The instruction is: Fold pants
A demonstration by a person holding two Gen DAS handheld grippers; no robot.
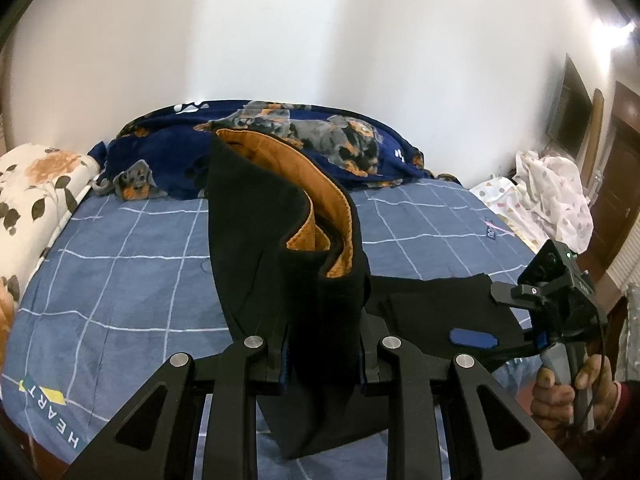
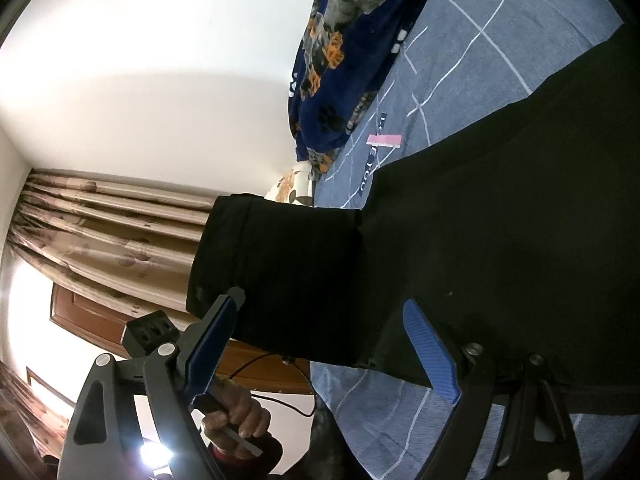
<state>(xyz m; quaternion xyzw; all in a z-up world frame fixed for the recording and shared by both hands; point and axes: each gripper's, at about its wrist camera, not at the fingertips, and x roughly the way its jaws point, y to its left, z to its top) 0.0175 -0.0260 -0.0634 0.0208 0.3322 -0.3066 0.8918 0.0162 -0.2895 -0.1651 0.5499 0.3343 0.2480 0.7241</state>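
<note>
Left claw (image 1: pixel 324 364) pinching a bunched upper part of the black pants (image 1: pixel 256 232), jaws pressed in on the cloth from both sides, fabric rising from the grip toward twelve o'clock in the left wrist view, with the orange lining (image 1: pixel 324 184) showing where the waistband curls open. Rest of the garment trailing from that grip toward three o'clock, low over the blue checked bed (image 1: pixel 120 280), out to the right claw (image 1: pixel 504 340) held by a hand (image 1: pixel 568 392) at about four o'clock. Right claw spread wide, blue pads standing well apart; in the right wrist view, black cloth (image 2: pixel 500 240) lying between and beyond the jaws from twelve round to three o'clock, one pad (image 2: pixel 430 352) at the cloth's edge, no squeeze on it. Long axis of the pants therefore running roughly nine-to-three across the left view, claw to claw. Judged next need: right claw to close on the edge already between its jaws, being by far the nearer one to that end, before any lift or fold. Risk, as a judgement: a thin single layer slipping out. Dog-print blanket (image 1: pixel 280 136) heaped at twelve o'clock, well clear of the pants.
</note>
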